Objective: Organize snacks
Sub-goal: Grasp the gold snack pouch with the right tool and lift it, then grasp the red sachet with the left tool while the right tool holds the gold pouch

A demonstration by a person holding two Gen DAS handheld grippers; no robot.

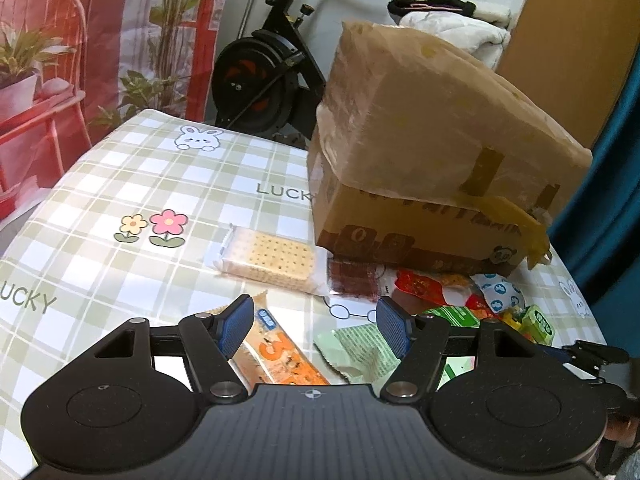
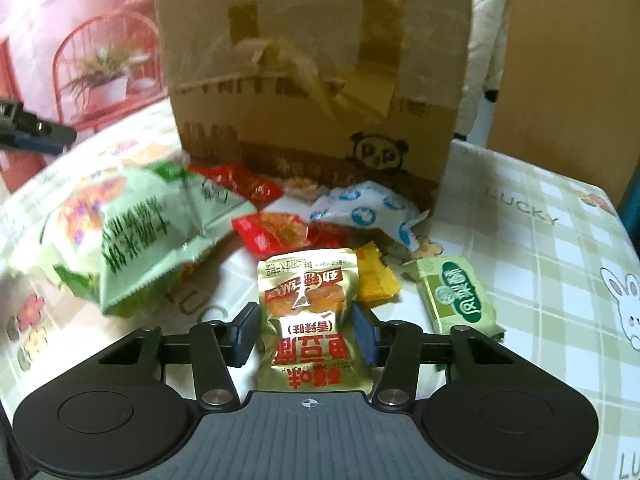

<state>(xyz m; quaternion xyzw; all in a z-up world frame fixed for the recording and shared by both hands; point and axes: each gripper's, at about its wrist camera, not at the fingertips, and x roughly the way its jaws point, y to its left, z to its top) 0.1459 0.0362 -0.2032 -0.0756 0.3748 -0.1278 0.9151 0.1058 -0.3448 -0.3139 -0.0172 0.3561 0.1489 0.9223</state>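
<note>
Snacks lie scattered on a green-checked surface (image 2: 540,208) in front of a taped cardboard box (image 2: 312,80) that stands at the far side. The right claw (image 2: 306,332) is pinching a gold snack packet (image 2: 308,312) — its two fingers press against the packet's left and right edges. The packet's long axis runs near to far, along the fingers, and its print reads upside down from this view, so its top end points back toward the claw body. Just beyond its far edge sit a small yellow wrapper (image 2: 376,276) on the right and a red packet (image 2: 276,232) behind. A large pale green bag (image 2: 132,240) lies to the left, slightly blurred, and a small green box (image 2: 456,296) lies to the right, its long axis angled from far left to near right. A white-and-blue wrapper (image 2: 368,212) rests near the foot of the box.

The left claw (image 1: 316,326) is spread wide, gripping nothing, and hovers over the near part of the surface. Under its left finger lies an orange bar packet (image 1: 276,356), long axis running from far left to near right. A cracker pack (image 1: 268,258) in clear wrap lies farther off, left of the box, its long axis left to right with a slight tilt. In this view the box (image 1: 432,160) shows a plastic cover taped over its top — the pile of snacks sits at its near right.
</note>
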